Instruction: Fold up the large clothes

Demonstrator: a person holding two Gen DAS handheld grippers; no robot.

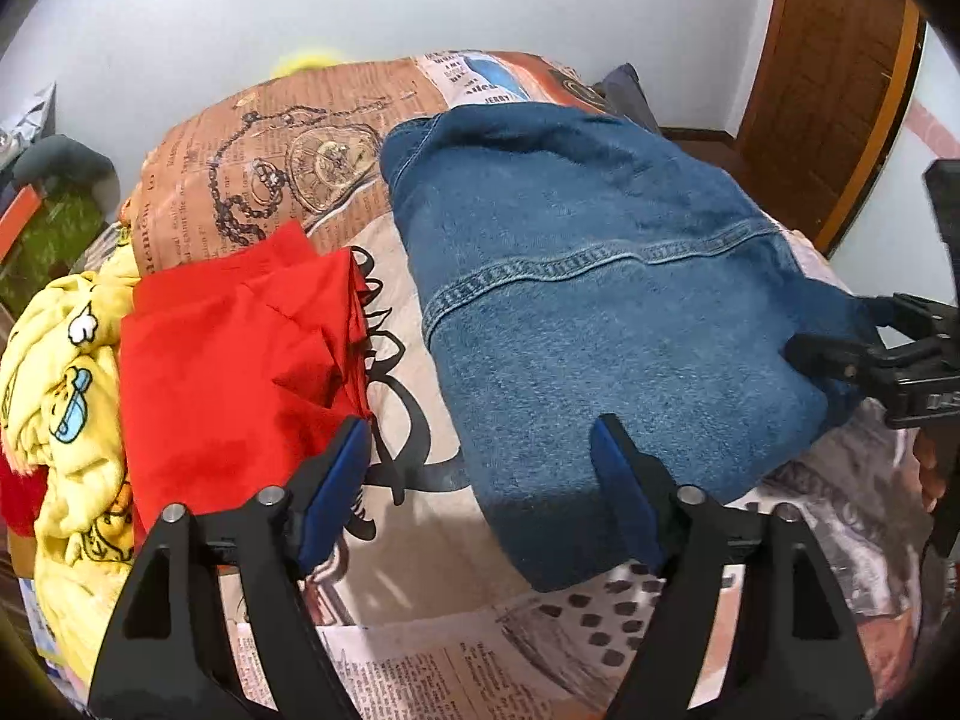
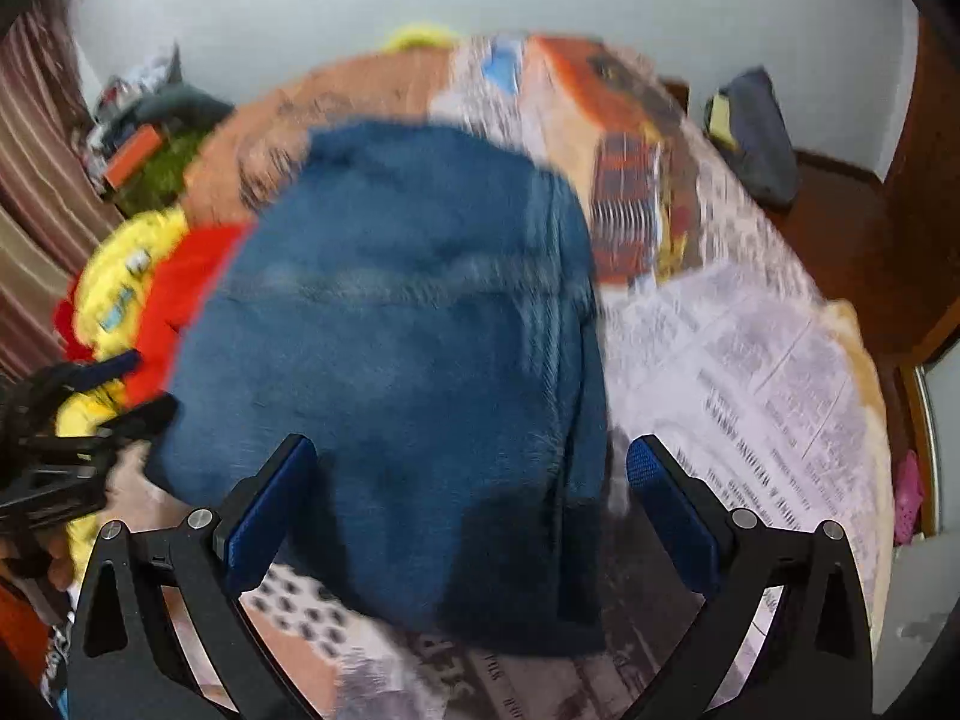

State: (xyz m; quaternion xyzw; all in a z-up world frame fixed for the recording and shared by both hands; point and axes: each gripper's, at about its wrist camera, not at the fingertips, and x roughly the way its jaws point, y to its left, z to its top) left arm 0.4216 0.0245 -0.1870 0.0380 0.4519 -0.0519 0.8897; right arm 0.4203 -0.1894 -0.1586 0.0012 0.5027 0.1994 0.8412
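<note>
The folded denim garment (image 1: pixel 600 300) lies on the bed (image 1: pixel 420 666), under and ahead of both tools. The left tool (image 1: pixel 480 468) tilts steeply down, spread wide and gripping nothing, its right pad over the denim edge. The right tool (image 2: pixel 471 480) tilts likewise, wide apart astride the denim's near corner, empty.

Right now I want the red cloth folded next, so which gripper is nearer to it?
Left. The left gripper has one finger at the red cloth's edge; the right gripper is over the jeans' far side.
</note>
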